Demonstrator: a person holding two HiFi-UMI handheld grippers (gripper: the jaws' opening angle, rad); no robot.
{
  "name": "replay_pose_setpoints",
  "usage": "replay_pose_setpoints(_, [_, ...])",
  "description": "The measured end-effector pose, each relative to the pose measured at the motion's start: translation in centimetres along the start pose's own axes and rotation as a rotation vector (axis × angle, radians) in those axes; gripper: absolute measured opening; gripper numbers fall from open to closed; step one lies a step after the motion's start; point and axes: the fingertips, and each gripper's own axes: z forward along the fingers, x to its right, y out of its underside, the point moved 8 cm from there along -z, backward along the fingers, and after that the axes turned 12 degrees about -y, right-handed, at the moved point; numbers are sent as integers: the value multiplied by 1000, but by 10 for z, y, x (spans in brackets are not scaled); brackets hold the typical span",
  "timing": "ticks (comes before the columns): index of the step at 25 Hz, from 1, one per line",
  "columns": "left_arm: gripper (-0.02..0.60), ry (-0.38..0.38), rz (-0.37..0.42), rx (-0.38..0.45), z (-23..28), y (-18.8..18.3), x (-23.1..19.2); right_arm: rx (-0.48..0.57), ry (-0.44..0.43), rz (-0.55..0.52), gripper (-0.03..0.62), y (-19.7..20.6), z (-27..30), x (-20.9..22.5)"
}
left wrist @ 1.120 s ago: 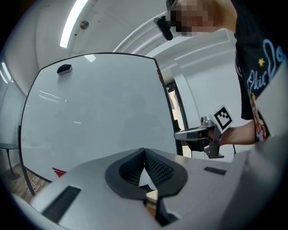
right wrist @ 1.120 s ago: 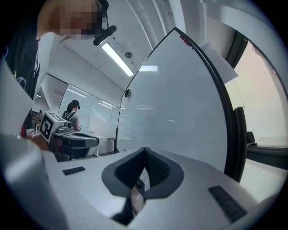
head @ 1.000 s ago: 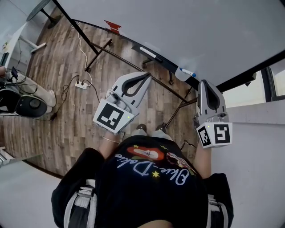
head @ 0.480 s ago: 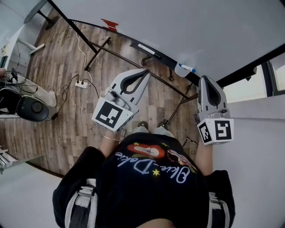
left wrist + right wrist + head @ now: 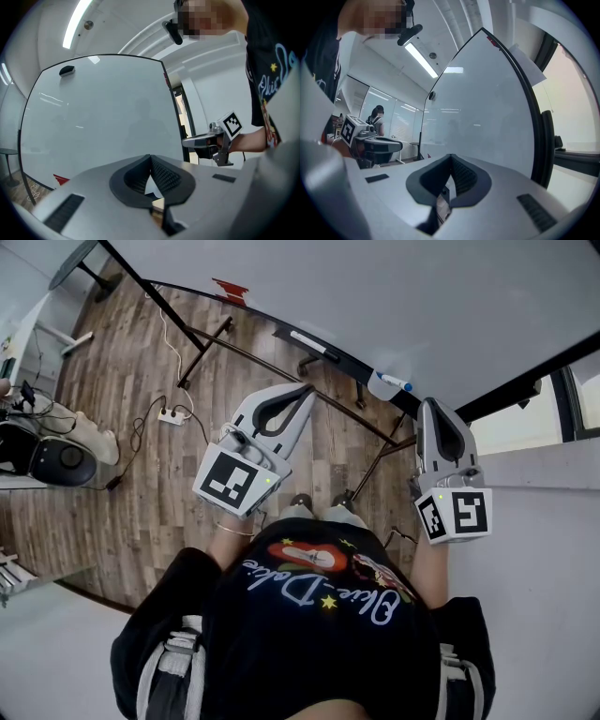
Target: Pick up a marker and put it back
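Marker (image 5: 395, 384), white-bodied with a blue end, is seen lying flat at the right end of the whiteboard ledge (image 5: 349, 364), which is where the task sentence wants it left. The right gripper (image 5: 433, 407) is held level just short of that end of the ledge, near the marker but not touching it. Its jaws are pressed together with nothing between them, as its own view shows. The left gripper (image 5: 307, 393) is likewise closed and empty, and is held before the ledge's middle stretch, apart from it. A longer black-and-white thing (image 5: 312, 344) is laid farther left on the ledge; whether it is a second marker or an eraser cannot be told.

A marker on the ledge with both claws closed and empty is matched equally by one waiting to be lifted and by one already laid back. The stage cannot be settled from this.

For either case the same cares are judged to apply. The barrel is slim and round and the ledge is narrow, so the marker is likely to be rolled off by any brush from a closed tip. The right claw is therefore best kept clear of the ledge's rim. A hold on such a barrel is judged surest when taken across its middle, square to its length. The blue end is best left out of any hold, since a cap may slip or come loose.
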Motion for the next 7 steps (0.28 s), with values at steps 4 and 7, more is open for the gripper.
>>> replay_pose_setpoints(4, [3,0,0,1,-1,-1,1,4,1,0,0,-1,-1,0])
replay_pose_setpoints(7, [3,0,3,-1,-1,-1,1,9,0,-2,0,-2,-2,0])
